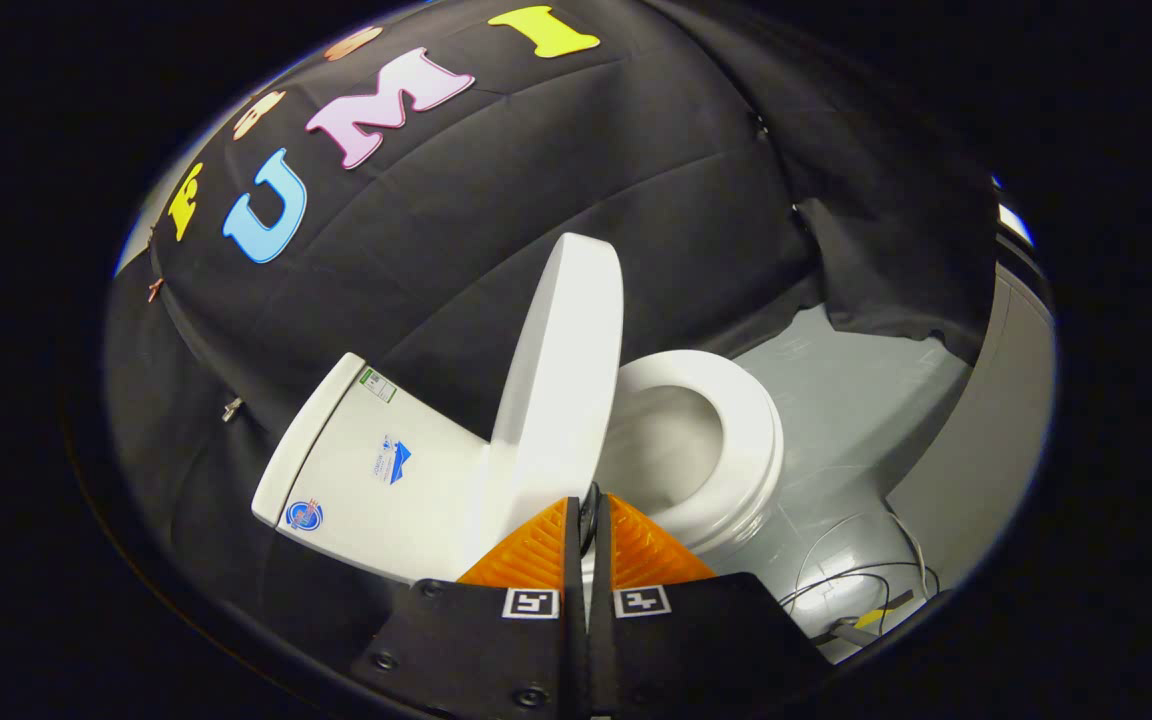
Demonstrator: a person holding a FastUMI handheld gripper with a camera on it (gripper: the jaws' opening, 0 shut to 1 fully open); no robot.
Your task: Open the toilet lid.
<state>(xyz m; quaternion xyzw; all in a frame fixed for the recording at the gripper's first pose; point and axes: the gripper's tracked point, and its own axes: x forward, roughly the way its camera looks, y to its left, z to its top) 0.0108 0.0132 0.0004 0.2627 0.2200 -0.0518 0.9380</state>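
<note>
We see the white toilet lid [561,375] raised nearly upright, between the tank [376,480] and the open seat [726,440]. Our tool [589,520], clenched with nothing in it, sits just before the lid. The tank's stickers [391,462] are too small to read. Cables [856,575] lie on the grey floor [856,400].

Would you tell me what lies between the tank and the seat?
In the claw's view, the raised lid stands between the tank and the seat; the claw, nearly closed, sits at its lower edge.

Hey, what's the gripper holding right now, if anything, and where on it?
The gripper looks shut on the raised toilet lid, pinching its lower edge between the two fingers.
</note>
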